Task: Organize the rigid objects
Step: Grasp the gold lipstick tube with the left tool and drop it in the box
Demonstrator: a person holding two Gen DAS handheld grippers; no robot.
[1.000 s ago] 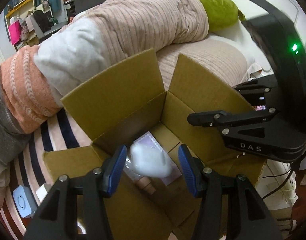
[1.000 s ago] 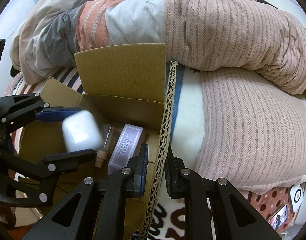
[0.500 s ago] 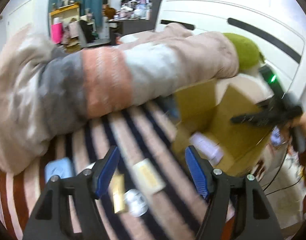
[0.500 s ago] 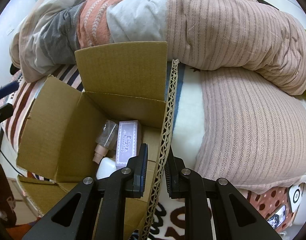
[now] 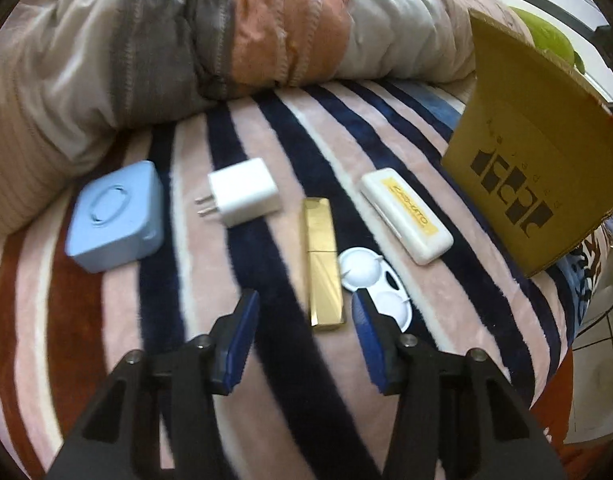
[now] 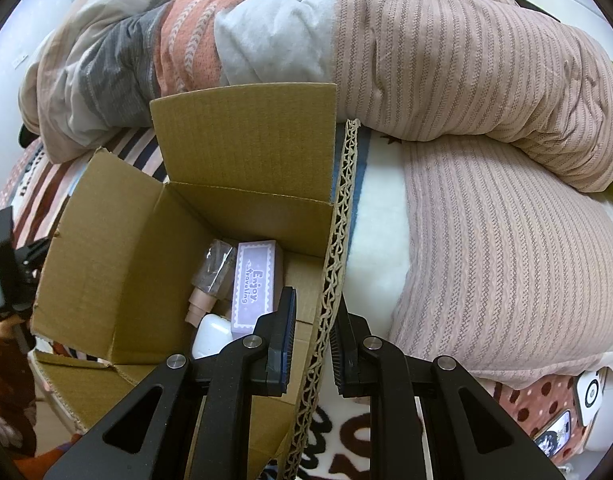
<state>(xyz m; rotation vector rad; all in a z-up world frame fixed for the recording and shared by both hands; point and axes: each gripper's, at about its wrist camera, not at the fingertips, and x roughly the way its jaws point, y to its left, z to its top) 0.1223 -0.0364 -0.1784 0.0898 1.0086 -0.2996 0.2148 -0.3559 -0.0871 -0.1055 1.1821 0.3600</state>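
Left gripper (image 5: 302, 334) low over the striped blanket (image 5: 386, 128) on the bed, jaws part-open and closing with nothing between the blue pads (image 5: 242, 336), only blanket showing in the gap. Just beyond the tips, a gold rectangular case (image 5: 321, 264) lying lengthwise, near end a little right of the gap's middle. Touching its right side, an open white contact-lens case (image 5: 372, 286), partly hidden behind the right pad. Farther right, a cream hard case with a yellow label (image 5: 406, 216), lying on a diagonal. Left of the gold case, a white plug charger (image 5: 244, 193) with prongs pointing left, and farther left again a light-blue square device (image 5: 116, 216) with a round raised centre. Behind them all, a rolled duvet (image 5: 166, 40) in beige, grey, orange and white bands. At the far right, the printed outer wall of the cardboard box (image 5: 526, 176), standing on the blanket near the bed's edge. Right gripper (image 6: 314, 338) clamped narrow on the right wall of the cardboard box (image 6: 106, 280), one pad inside and one outside the corrugated edge. Inside the box, a lilac packet printed "Enjoy traveling" (image 6: 253, 284), a small clear-capped bottle (image 6: 208, 276) to its left, and a white earbud case (image 6: 211, 336) nearest, all on the box floor
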